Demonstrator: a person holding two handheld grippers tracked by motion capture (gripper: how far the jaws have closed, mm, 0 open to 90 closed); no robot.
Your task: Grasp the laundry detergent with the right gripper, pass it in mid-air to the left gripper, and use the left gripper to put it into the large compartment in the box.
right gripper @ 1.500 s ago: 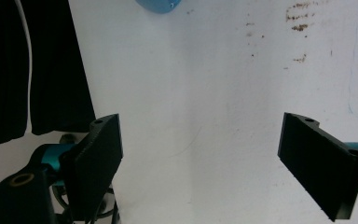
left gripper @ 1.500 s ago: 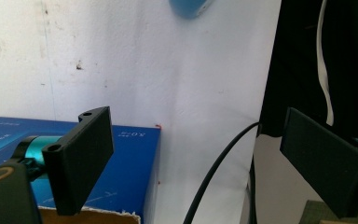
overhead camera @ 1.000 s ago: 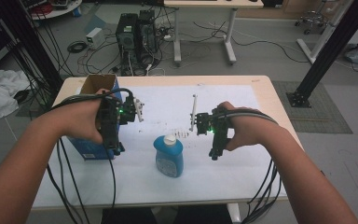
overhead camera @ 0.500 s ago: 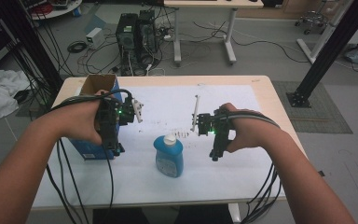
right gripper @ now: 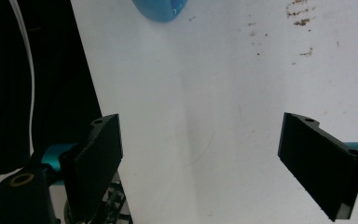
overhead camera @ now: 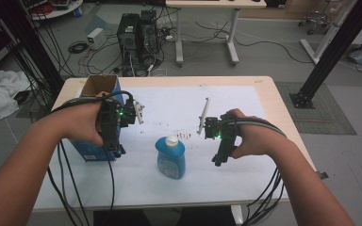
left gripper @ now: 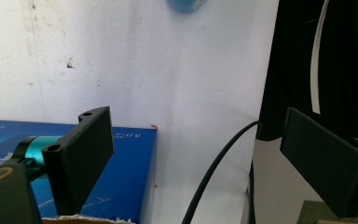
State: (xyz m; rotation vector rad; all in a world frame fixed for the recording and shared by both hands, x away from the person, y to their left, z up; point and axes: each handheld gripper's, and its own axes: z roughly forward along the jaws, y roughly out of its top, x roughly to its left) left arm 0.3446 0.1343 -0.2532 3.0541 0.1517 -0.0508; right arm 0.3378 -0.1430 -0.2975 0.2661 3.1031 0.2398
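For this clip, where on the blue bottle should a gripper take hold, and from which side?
Probably the blue bottle is best held across its broad body, below the white cap. It lies flat on the white sheet, so coming straight down with the right gripper, whose jaws are wide open, looks simplest.

Grey floor (overhead camera: pixel 264 66), tangled cables (overhead camera: pixel 89 47)

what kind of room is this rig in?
Most likely a robotics or data-collection lab. Desktop computer towers stand on the floor amid loose cables, black metal frame struts flank the table, and another desk stands behind.
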